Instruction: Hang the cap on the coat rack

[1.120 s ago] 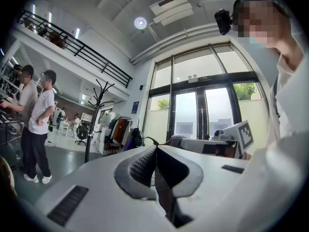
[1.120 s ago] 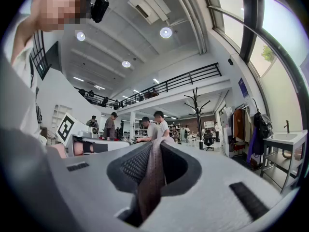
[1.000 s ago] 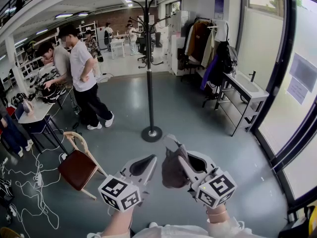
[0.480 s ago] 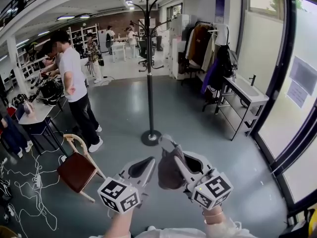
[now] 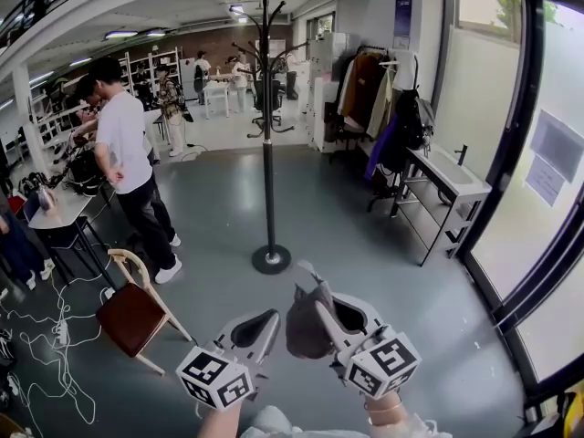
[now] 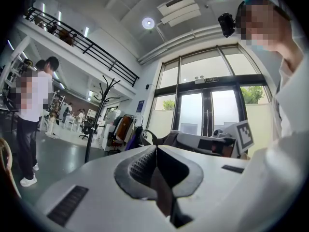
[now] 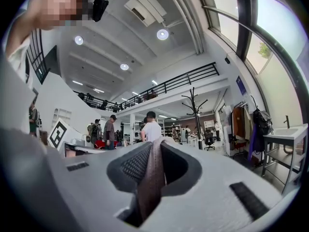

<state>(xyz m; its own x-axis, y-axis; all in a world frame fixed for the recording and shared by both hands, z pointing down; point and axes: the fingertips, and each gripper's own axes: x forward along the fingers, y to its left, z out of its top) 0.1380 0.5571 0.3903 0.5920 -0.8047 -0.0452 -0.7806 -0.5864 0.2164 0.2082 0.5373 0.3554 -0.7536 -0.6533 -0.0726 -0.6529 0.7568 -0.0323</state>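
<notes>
- Right gripper [image 5: 313,292] — jaws drawn narrow onto the cap [image 5: 304,322]. In the right gripper view a fold of its brown cloth is pinched between the pads [image 7: 134,166].
- Left gripper [image 5: 266,321]: jaws closed together with nothing between them. It hangs just beside the cap and takes no part in the hold.
- The cap is in the air, low in front of the person and well apart from the rack [image 5: 266,153].
- The rack stands upright on the floor [image 5: 365,235] ahead. Its hooks [image 5: 265,12] look bare, though they are small in every view.
- Done, by my reading: the cap is picked up and held.
- Left — come up to the rack, raise the cap to a hook, settle it over the tip and let go.
- A person [image 5: 128,167] stands off to the left, clear of the straight way to the rack.
</notes>
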